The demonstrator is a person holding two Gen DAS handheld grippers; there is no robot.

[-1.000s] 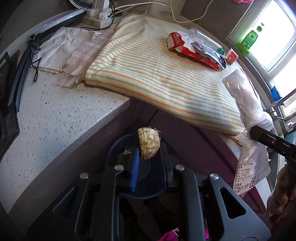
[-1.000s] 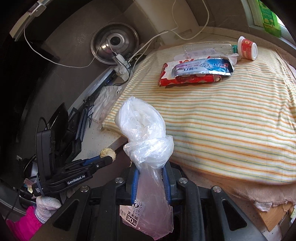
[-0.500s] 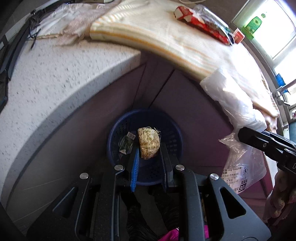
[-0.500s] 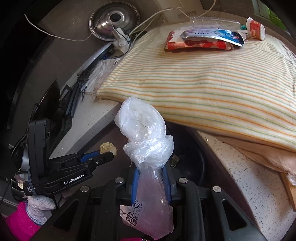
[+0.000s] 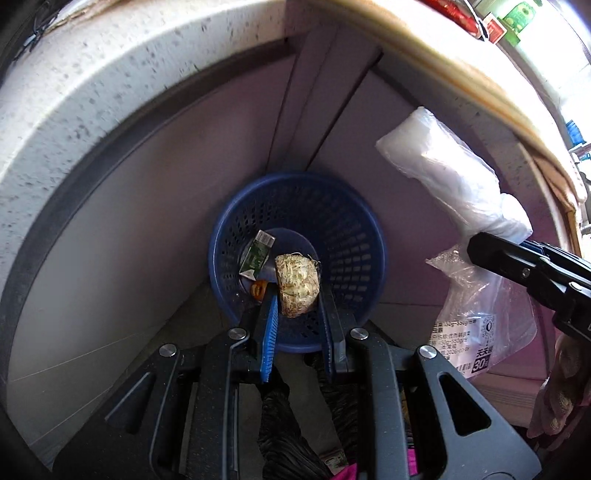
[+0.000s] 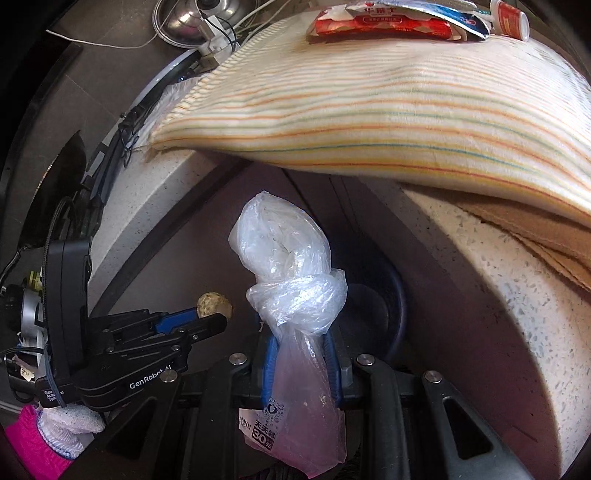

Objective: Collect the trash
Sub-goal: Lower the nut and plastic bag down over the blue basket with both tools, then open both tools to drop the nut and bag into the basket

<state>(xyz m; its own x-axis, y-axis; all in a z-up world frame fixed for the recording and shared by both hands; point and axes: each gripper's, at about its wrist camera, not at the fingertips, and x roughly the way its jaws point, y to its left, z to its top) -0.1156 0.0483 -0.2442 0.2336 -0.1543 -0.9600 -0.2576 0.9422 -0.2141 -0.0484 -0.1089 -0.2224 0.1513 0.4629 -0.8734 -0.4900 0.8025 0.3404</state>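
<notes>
My left gripper (image 5: 297, 291) was clamped, jaws narrow, on a pale fibrous vegetable stump (image 5: 296, 285); its root end faced the camera. It hung directly over the mouth of the blue perforated wastebasket (image 5: 354, 229), which stood on the floor in the corner under the speckled countertop (image 5: 92, 85). A small green-and-white carton (image 5: 257, 254) and an orange scrap (image 5: 258, 289) lay on the basket floor.

My right gripper (image 6: 300, 345) pinched a knotted clear plastic bag (image 6: 284, 254) just below the knot, with the printed tail hanging toward the camera. From the right wrist view the basket's dark rim (image 6: 397, 295) showed only partly, behind and right of the bag.

Judgement: the stump was lined up for a straight drop; opening the jaws there should land it inside. The bag looked off-centre to the basket's right, so it should come over the opening first and be freed low, since light film may drift or snag on a pad.

Legible writing: "GenRobot.AI" on the left gripper body; "30" in a dark box with Chinese characters on the bag label. The red wrapper (image 6: 380, 24) on the striped cloth (image 6: 369, 103) carried print too blurred to read.
</notes>
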